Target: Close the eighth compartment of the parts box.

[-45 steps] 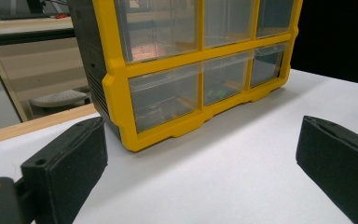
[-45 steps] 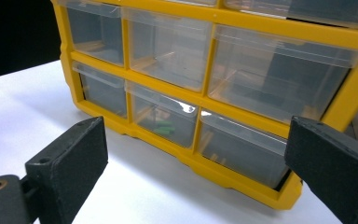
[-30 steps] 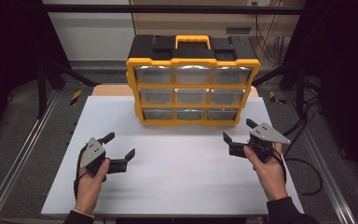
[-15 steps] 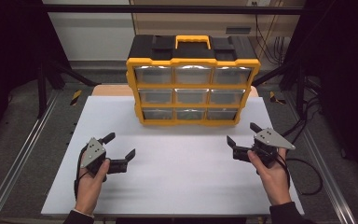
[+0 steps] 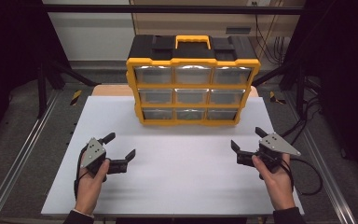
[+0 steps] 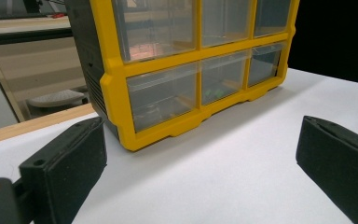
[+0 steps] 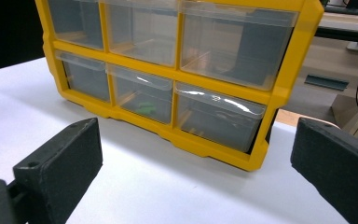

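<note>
A yellow plastic organizer cabinet with a black top, a yellow carry handle and nine clear drawers in three rows [image 5: 193,84] stands upright at the far middle part of the white table board [image 5: 182,186], with its drawer fronts turned to the person. The left gripper [image 5: 120,151], held in the person's left hand [image 5: 91,179], is in front of the cabinet and to its left side, well apart from it, low over the board; its two black jaws are spread wide and nothing is between them. The right gripper [image 5: 247,138], held in the right hand [image 5: 277,179], is in front of the cabinet and to its right side, also well apart from it, with the jaws wide apart and nothing between them. In the left gripper view the lower left corner of the cabinet [image 6: 177,88] is seen between the jaws, and a small green thing [image 6: 213,93] lies inside the middle drawer of the bottom row. In the right gripper view the lower right corner of the cabinet [image 7: 186,88] is seen, and the same green thing [image 7: 145,108] shows in that drawer.
</note>
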### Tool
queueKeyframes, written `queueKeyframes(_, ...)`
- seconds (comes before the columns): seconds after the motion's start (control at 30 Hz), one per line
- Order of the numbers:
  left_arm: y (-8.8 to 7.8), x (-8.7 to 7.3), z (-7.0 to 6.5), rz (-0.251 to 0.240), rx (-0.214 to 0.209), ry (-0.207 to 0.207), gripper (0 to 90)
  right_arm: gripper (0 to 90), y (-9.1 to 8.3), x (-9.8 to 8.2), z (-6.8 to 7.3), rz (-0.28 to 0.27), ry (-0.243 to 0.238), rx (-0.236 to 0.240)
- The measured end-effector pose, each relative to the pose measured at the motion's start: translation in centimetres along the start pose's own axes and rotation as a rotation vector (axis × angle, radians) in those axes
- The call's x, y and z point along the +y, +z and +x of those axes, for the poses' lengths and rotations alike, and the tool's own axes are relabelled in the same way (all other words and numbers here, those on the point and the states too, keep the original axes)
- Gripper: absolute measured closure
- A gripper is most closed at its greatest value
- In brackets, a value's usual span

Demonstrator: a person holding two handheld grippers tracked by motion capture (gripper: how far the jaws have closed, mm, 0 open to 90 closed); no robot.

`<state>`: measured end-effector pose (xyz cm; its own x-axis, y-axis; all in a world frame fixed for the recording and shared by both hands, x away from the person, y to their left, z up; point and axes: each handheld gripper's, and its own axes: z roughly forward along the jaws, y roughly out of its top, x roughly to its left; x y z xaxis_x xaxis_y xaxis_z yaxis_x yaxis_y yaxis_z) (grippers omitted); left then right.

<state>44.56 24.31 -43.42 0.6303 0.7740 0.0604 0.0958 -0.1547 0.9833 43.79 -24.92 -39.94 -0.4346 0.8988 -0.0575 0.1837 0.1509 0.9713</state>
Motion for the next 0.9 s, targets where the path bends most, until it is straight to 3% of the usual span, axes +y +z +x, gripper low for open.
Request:
queueKeyframes(0.43,-0.1,0.0,0.0,0.006,-0.007,-0.005,1.1,5.1,-1.0,-1.4,-0.8,-0.001,0.028,-0.016)
queueKeyframes(0.9,-1.0,-0.3,0.7,0.014,0.020,-0.014,1.1,5.2,-1.5,-2.9,-1.4,0.009,0.041,-0.025)
